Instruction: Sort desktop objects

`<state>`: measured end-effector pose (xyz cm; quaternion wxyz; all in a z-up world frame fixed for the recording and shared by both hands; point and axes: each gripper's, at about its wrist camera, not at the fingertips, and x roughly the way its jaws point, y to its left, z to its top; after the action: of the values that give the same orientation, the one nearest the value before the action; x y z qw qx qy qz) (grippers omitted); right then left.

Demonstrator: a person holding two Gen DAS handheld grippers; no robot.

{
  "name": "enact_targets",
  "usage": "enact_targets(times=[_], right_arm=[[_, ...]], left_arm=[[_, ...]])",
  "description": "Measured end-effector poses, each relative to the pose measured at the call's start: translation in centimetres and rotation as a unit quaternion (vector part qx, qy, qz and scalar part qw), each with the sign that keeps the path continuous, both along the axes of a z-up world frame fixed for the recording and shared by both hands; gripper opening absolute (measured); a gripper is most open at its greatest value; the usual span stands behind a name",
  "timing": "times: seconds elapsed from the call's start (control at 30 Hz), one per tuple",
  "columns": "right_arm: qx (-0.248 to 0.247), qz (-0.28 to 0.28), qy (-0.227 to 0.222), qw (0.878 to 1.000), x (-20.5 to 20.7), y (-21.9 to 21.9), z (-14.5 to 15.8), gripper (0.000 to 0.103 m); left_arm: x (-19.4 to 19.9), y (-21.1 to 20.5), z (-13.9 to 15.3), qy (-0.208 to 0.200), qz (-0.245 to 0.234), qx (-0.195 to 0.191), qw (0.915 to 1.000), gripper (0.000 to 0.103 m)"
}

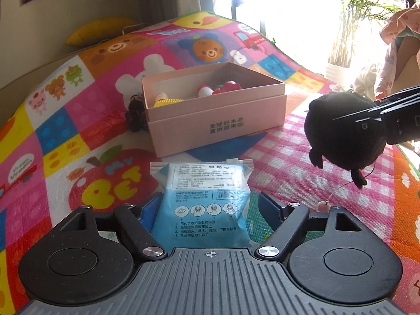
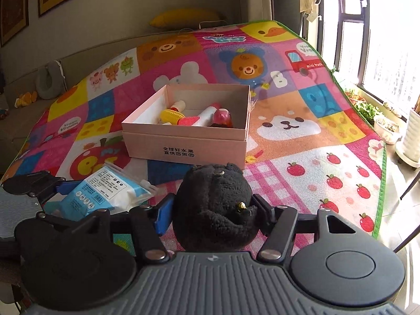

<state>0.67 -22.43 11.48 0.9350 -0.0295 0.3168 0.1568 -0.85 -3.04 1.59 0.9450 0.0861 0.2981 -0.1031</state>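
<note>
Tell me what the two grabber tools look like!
Both are alike. The left tool and the right tool each have a grey ribbed body, two round black discs, black bars joined by shiny silver bolts, and blue pads on the fingers. A little crosshair mark sits in the middle. No cables or sleeves show.

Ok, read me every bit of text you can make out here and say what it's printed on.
"全球好水果 直供百果园": front of the pink box.
"mini truck", "Vroom Vroom", "B": play mat.
"PET", "MY": mat's apple.
Blue packet: numbered Chinese steps and barcode, too small to read.
</note>
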Motion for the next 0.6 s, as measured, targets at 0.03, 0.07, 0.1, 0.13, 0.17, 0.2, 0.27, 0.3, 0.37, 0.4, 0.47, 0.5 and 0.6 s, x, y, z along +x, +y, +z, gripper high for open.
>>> enact_targets(times=[0.03,0.07,0.1,0.13,0.17,0.2,0.27,0.3,0.37,0.4,0.47,0.5,0.6], right_arm=[[0.0,-0.001,-0.005,1.0,-0.3,-0.1,0.4,0.062],[0.0,-0.001,-0.011,1.0,-0.5,-0.2,0.8,0.062],[0.0,-0.002,-0.02,1.0,-0.8,-0.3,1.2,0.062],[0.0,-0.003,-0.029,1.0,-1.0,-0.4,1.7,0.062],[0.0,-0.006,-0.04,0.999,-1.3,-0.5,2.4,0.062],[0.001,-0.009,-0.055,0.998,-1.5,-0.7,3.3,0.062],[0.007,-0.017,-0.085,0.996,-1.7,-1.2,5.2,0.062],[0.012,-0.021,-0.101,0.995,-1.7,-1.6,6.2,0.062],[0.027,-0.032,-0.133,0.99,-1.5,-2.4,8.4,0.062],[0.032,-0.037,-0.142,0.989,-1.3,-2.7,9.1,0.062],[0.04,-0.049,-0.161,0.985,-0.6,-3.2,10.4,0.062],[0.044,-0.055,-0.167,0.983,-0.2,-3.4,10.8,0.062],[0.064,-0.064,-0.168,0.982,1.5,-3.7,11.8,0.062]], left_arm=[[0.0,-0.1,0.0,-0.001,-0.001,0.006,1.0,0.072],[-0.1,-0.2,0.0,-0.001,-0.002,0.01,0.9999,0.063],[-0.1,-0.2,0.2,0.0,-0.005,0.009,1.0,0.063],[0.0,-0.1,0.5,0.004,-0.008,0.002,1.0,0.061],[0.0,0.0,1.1,0.005,-0.013,-0.008,0.9999,0.061],[0.1,0.1,1.8,0.001,-0.018,-0.013,0.9998,0.061],[0.4,0.1,4.2,-0.032,-0.023,-0.007,0.9992,0.061],[0.6,0.2,5.4,-0.051,-0.023,-0.003,0.9984,0.061],[1.6,0.1,8.2,-0.094,-0.022,0.004,0.9953,0.061],[2.2,0.1,9.2,-0.109,-0.02,0.006,0.9938,0.061],[3.9,-0.2,11.1,-0.141,-0.019,0.014,0.9897,0.061],[4.9,-0.4,11.7,-0.151,-0.018,0.014,0.9882,0.061],[8.8,-0.7,12.6,-0.156,-0.013,-0.007,0.9877,0.061]])
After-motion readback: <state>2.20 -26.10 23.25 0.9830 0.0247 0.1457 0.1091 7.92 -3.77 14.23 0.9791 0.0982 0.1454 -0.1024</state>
